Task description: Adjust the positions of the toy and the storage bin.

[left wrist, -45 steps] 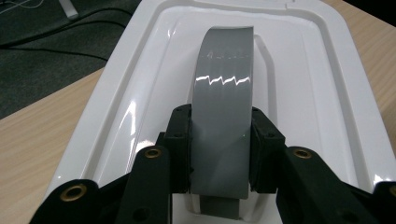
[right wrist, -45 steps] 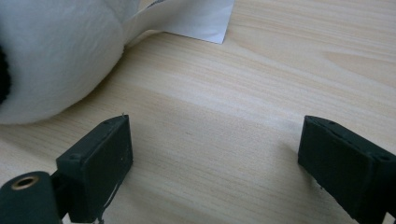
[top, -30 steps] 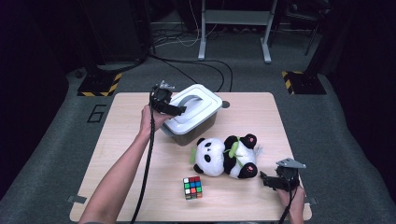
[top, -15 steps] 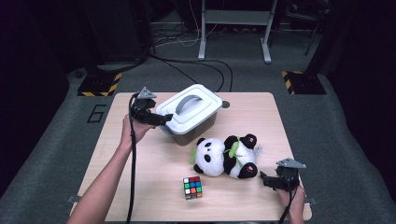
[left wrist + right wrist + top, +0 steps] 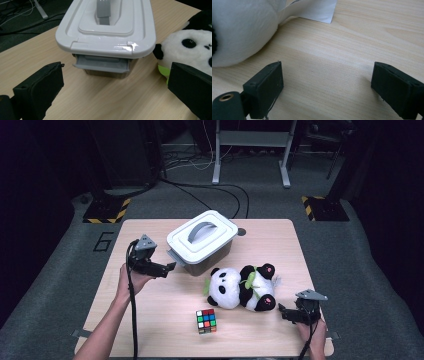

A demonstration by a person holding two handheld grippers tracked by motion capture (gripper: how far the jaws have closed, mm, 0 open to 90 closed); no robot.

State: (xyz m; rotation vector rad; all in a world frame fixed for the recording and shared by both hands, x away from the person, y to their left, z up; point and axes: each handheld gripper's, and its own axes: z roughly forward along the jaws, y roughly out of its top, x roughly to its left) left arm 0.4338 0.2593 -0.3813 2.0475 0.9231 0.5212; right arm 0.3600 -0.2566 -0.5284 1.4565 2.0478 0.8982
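Here the bench (image 5: 150, 330) carries a lidded storage box (image 5: 202, 241) toward its far middle, long axis slanting from near-left to far-right. Its grey end latch (image 5: 102, 64) faces the left gripper (image 5: 169, 267) head-on, just short of it, fingers (image 5: 41, 86) having just been opening, nothing between them. The right gripper (image 5: 281, 311), fingers apart and empty, rests beside the plush panda (image 5: 242, 286), farther off.

A colour cube (image 5: 206, 321) was seen near the table's (image 5: 150, 330) near edge. Black cables (image 5: 210, 195) were laid across the grey floor (image 5: 350, 270) beyond.
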